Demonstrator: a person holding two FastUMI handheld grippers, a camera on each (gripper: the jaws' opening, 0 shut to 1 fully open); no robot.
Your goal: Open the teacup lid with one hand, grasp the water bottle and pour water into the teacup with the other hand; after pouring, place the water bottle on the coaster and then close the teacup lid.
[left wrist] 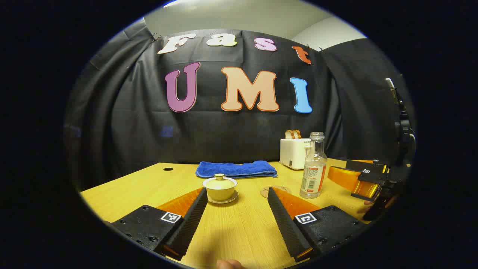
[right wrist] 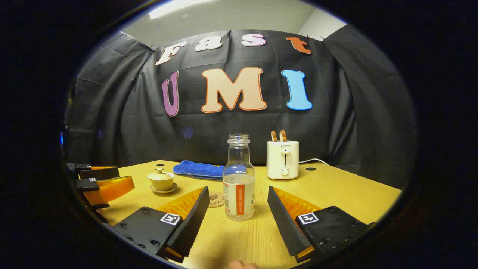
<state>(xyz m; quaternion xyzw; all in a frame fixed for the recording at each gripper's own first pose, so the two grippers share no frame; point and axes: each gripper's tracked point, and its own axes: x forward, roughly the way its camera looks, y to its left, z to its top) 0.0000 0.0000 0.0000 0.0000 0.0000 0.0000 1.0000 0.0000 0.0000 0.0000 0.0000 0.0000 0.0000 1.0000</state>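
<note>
In the left gripper view, the left gripper (left wrist: 237, 209) hovers low over the wooden worktop (left wrist: 231, 228) with its jaws spread wide and nothing between them. Just beyond the fingertips and a little to the left stands the teacup (left wrist: 220, 189) on its saucer (left wrist: 223, 199), the lid (left wrist: 219, 181) seated on top. To the right of it lies the round coaster (left wrist: 275, 191), partly hidden behind the right-hand finger, and just beside that stands the water bottle (left wrist: 313, 168), upright, uncapped, with a little water at the bottom. Behind them a folded blue towel (left wrist: 236, 169) lies along the back of the worktop, and a white toaster (left wrist: 295, 151) with two slices of bread in it stands to its right. The right gripper (left wrist: 368, 179) shows at the right edge, near the bottle but apart from it. In the right gripper view, the right gripper (right wrist: 237, 209) has its jaws spread wide, and the water bottle (right wrist: 239, 179) stands upright just ahead of the gap between the fingers, untouched. The coaster (right wrist: 216, 199) lies just left of the bottle, the teacup (right wrist: 161, 181) with its lid on stands farther left, and the left gripper (right wrist: 101, 183) shows at the left edge, near the teacup. The blue towel (right wrist: 199, 169) and toaster (right wrist: 283, 158) stand at the back.
</note>
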